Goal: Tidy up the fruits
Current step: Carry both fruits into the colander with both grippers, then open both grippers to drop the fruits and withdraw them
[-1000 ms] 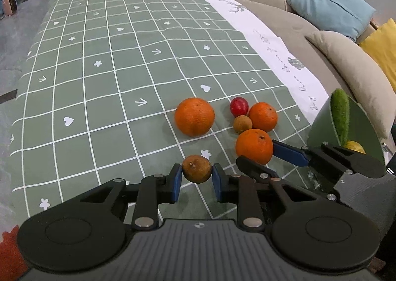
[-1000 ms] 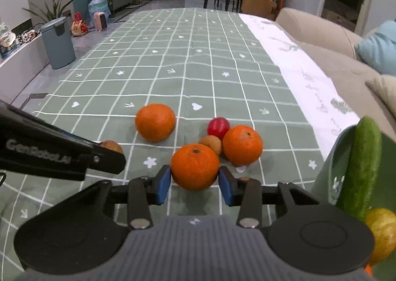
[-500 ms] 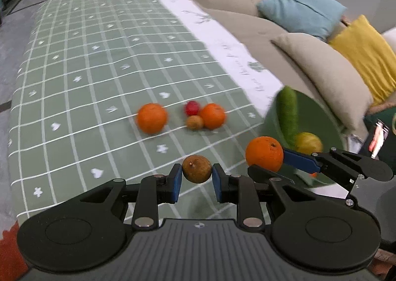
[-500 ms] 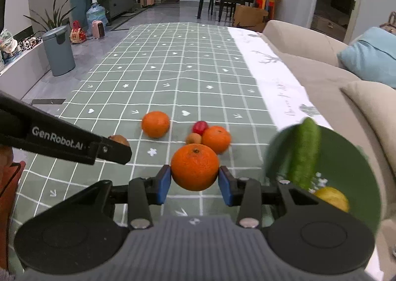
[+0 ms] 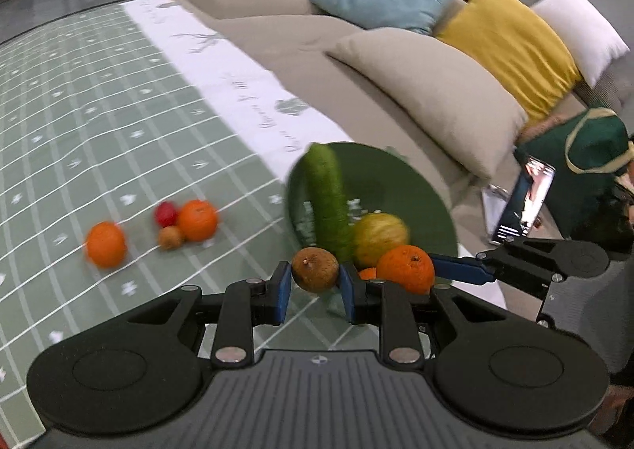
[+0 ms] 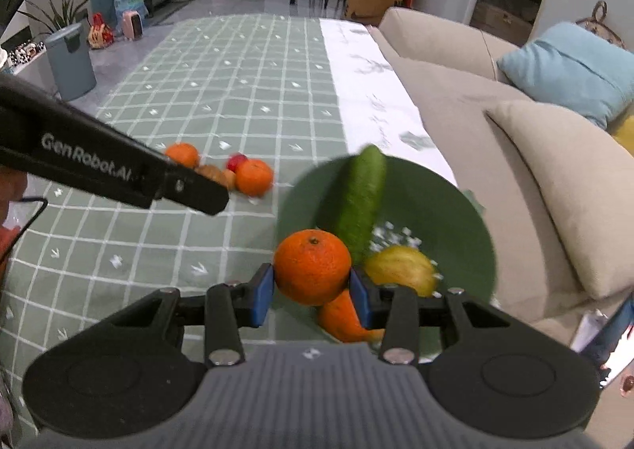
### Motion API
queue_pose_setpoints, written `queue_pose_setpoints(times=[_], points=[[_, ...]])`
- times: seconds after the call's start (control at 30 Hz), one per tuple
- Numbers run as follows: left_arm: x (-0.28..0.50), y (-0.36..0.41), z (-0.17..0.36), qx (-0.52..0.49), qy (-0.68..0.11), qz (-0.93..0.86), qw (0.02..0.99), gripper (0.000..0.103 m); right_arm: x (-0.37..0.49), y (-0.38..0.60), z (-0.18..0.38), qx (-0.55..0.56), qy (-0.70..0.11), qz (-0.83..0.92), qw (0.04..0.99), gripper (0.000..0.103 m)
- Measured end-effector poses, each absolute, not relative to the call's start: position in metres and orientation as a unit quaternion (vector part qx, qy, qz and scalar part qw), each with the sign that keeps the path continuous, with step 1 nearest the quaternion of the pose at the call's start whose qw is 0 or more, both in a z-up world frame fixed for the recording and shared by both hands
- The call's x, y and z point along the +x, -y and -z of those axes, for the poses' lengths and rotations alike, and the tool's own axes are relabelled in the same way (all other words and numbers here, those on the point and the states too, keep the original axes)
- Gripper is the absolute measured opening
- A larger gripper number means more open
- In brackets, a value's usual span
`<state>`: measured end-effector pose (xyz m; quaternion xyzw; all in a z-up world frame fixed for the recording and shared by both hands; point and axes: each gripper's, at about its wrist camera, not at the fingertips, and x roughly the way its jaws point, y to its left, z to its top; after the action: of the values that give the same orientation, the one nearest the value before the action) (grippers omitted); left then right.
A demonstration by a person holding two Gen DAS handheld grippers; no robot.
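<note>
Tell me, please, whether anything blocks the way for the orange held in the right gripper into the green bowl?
Nothing visible blocks it. The round orange in the right gripper hangs at the green bowl's near rim. Inside lie a long green cucumber, a yellow-green fruit and an orange piece, with bare floor between.

- Fruits left on the checked cloth (image 5: 99,140) smear with motion blur in the left wrist view; a small brown one (image 5: 170,237) cannot be identified.
- The left gripper's arm (image 6: 115,168) hides part of that cluster in the right wrist view.
- An orange piece (image 6: 340,320) in the green bowl (image 6: 467,235) sits partly behind a blue pad.
</note>
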<state>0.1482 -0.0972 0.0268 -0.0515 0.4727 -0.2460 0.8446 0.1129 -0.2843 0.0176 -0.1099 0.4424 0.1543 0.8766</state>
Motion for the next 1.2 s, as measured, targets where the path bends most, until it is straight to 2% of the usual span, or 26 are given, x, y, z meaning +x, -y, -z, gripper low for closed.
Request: queue_pose_setpoints(times=[0.47, 0.97, 1.07, 1.2], points=[[0.179, 0.156, 0.008, 0.012, -0.527, 0.274, 0.805, 0.029, 0.155, 0.335, 0.011, -0.129, -0.535, -0.154, 0.82, 0.038], [0.186, 0.174, 0.027, 0.063, -0.539, 0.286, 0.79, 0.03, 0.179, 0.326, 0.033, -0.145, -0.579, -0.163, 0.786, 0.039], [0.186, 0.172, 0.026, 0.057, -0.536, 0.286, 0.793, 0.039, 0.179, 0.325, 0.032, -0.145, -0.578, -0.162, 0.787, 0.04], [0.184, 0.165, 0.019, 0.041, -0.533, 0.287, 0.795, 0.045, 0.176, 0.325, 0.024, -0.148, -0.57, -0.157, 0.793, 0.047]])
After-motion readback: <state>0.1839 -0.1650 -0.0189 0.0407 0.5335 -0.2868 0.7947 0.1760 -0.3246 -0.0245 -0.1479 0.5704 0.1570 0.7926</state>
